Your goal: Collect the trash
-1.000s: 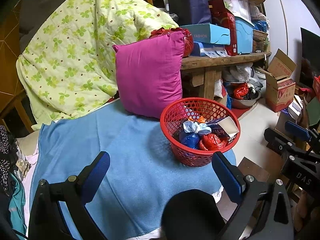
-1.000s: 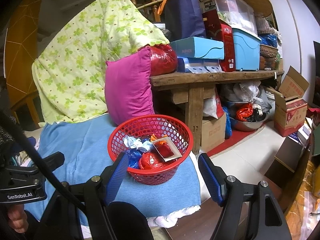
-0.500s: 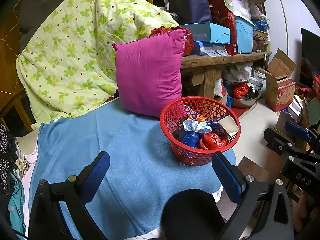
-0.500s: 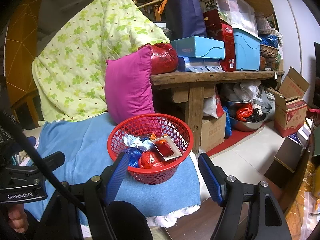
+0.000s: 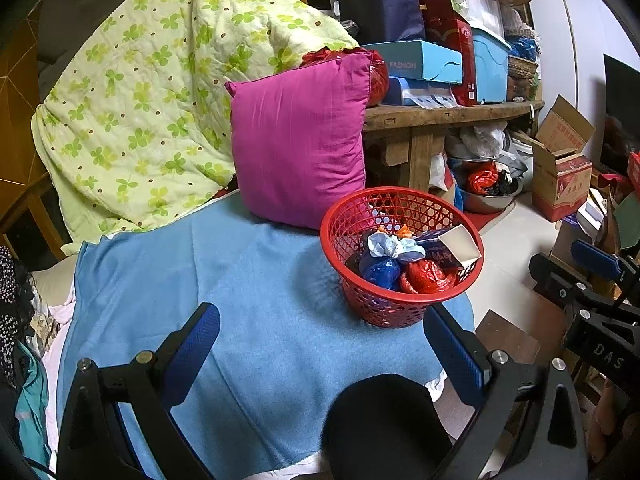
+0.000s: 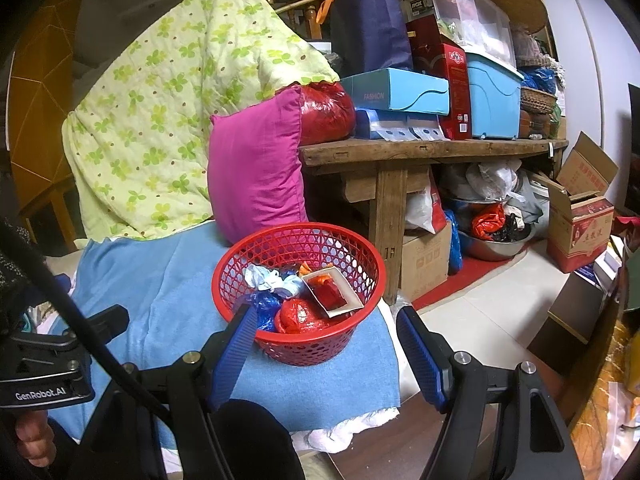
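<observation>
The red basket (image 6: 298,296) stands on the blue cloth (image 5: 248,320) near its right-hand corner, and the trash is already in it: a blue bag (image 6: 262,306), a red bag (image 6: 298,316), a crumpled pale wrapper (image 6: 272,280) and a small open carton (image 6: 332,290) tilted against the far wall. From the right gripper (image 6: 326,350) the basket lies straight ahead and just beyond the jaws, which stand open and empty, one blue pad at the basket's left side and the other out past its right side. From the left gripper (image 5: 324,356) the basket sits ahead and off to the right, near the right pad, so the right hand is the better placed of the two; the left jaws are also open with nothing in them, only bare blue cloth between them. The basket is round with no long axis, so the rim is the likely hold. No loose trash shows on the cloth itself, which suggests the collecting here is close to done. A pink pillow (image 5: 298,144) leans upright just behind the basket, backed by a green quilt (image 5: 160,92). A cluttered wooden bench (image 6: 432,148) stands close on the right, and the cloth's edge drops to the floor (image 6: 500,308) just beside the basket, so a push that way could tip it off.
</observation>
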